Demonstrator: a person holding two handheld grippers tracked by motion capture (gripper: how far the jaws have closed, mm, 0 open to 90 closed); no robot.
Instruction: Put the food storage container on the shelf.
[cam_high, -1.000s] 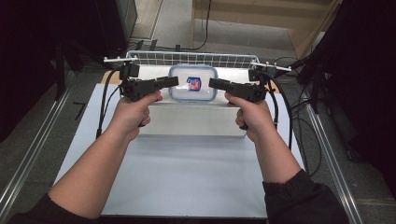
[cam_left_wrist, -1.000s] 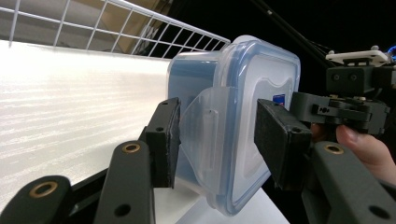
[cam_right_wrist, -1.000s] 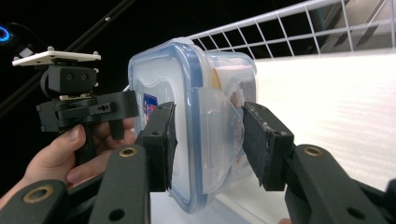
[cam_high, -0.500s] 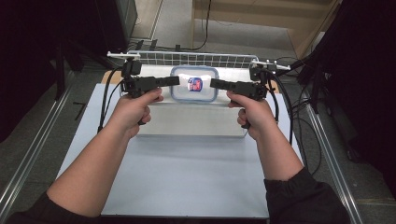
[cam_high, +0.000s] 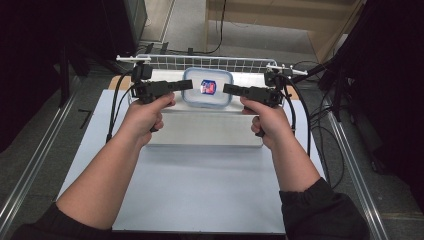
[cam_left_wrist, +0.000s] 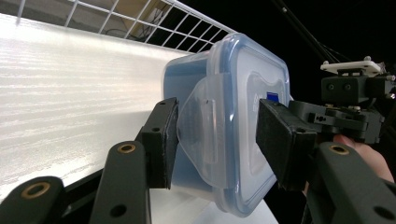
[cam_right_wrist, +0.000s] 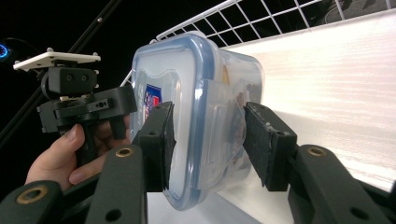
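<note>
now box (cam_high: 207, 88) at far edge of table (cam_high: 200, 190), by the rack (cam_high: 220, 62), long axis left to right between both hands. left gripper (cam_high: 186, 85) wide around left latch (cam_left_wrist: 205, 126), right gripper (cam_high: 227, 89) wide around right end; neither clamped, equally near.
</note>
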